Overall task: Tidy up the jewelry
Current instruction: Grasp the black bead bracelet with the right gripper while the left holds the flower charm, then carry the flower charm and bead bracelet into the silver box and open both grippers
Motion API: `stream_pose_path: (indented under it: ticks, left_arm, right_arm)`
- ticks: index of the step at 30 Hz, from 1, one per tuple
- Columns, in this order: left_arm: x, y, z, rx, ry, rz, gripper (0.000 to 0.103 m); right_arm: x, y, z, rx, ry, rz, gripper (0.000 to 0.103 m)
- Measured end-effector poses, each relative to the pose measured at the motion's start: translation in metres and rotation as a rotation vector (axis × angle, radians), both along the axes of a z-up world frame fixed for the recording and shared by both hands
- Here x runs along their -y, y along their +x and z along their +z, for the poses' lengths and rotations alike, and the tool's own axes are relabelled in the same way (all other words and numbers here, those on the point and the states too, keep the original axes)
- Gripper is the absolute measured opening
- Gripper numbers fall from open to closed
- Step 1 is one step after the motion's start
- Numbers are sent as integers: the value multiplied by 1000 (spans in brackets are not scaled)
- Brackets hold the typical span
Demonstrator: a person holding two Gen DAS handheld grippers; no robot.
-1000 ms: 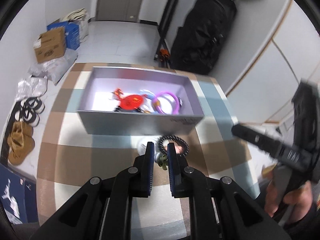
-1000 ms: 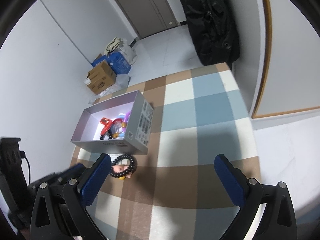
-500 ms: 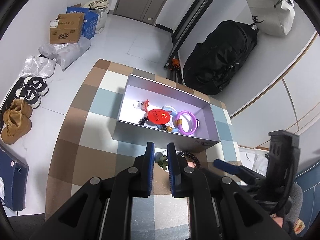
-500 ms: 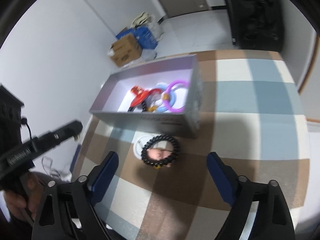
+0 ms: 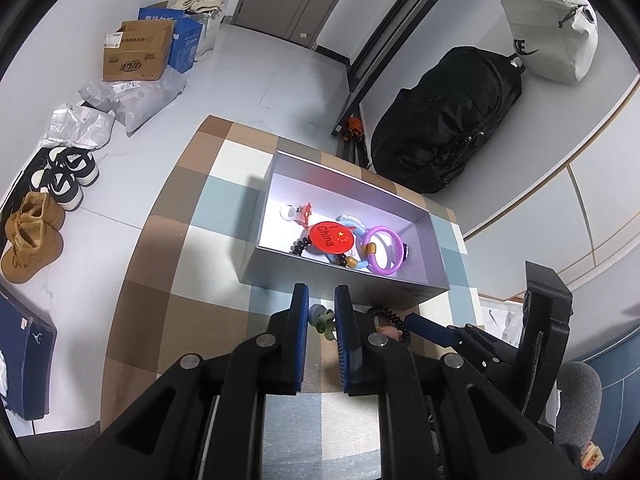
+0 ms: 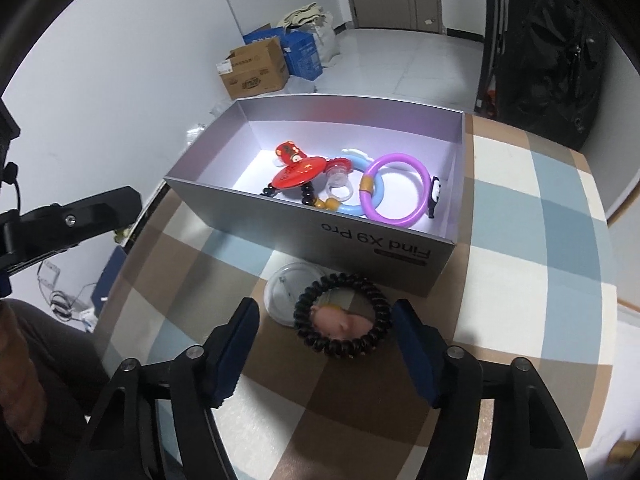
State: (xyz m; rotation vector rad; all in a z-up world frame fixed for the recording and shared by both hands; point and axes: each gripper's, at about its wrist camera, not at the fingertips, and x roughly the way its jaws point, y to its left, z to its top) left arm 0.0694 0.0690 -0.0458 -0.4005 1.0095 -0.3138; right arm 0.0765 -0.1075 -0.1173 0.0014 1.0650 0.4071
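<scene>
On the checked brown, blue and cream tablecloth [image 6: 540,240], just in front of the open grey cardboard box [image 6: 380,240], lies a black beaded bracelet [image 6: 342,316], a closed ring of glossy ridged beads. It overlaps a round white disc [image 6: 280,292] and rings a small pink figure [image 6: 344,320]. The right gripper [image 6: 324,354] straddles it, its 2 blue-padded jaws closing but not touching the beads. The left gripper [image 5: 322,320] is pinched shut on a small pale green charm [image 5: 322,318]. Inside the box sit a purple plastic bangle [image 6: 396,190], a light blue ring [image 6: 360,196] and a red round badge [image 6: 298,172].
</scene>
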Motion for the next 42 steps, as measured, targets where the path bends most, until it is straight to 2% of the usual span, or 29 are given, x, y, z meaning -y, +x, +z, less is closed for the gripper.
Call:
stream_pose_path:
  ticks: [5,10,15,22,29,36,42]
  left_arm:
    - [1,0,0,-2,-6,-1,8]
    - [4,0,1,4,-3,-8,8]
    - [4,0,3,5,-4,-3,8]
    - [7,0,5,16,2,-3,8]
    - [14,8,14,56,21,2,8]
    - [23,24,20,77,33,-10,8]
    - [28,41,14,59,40,-12,8]
  right_arm:
    - [4,2,0,-15,8,-18,51]
    - [3,1,2,2,-3,-9,48]
    - [5,-2,7,20,14,-12,47]
    - [8,-9,29,49,111,5,47]
    - [7,-19,65,148,223,70,47]
    - [19,-2,86,210,293,31,47]
    - [24,19,84,189,315,5,47]
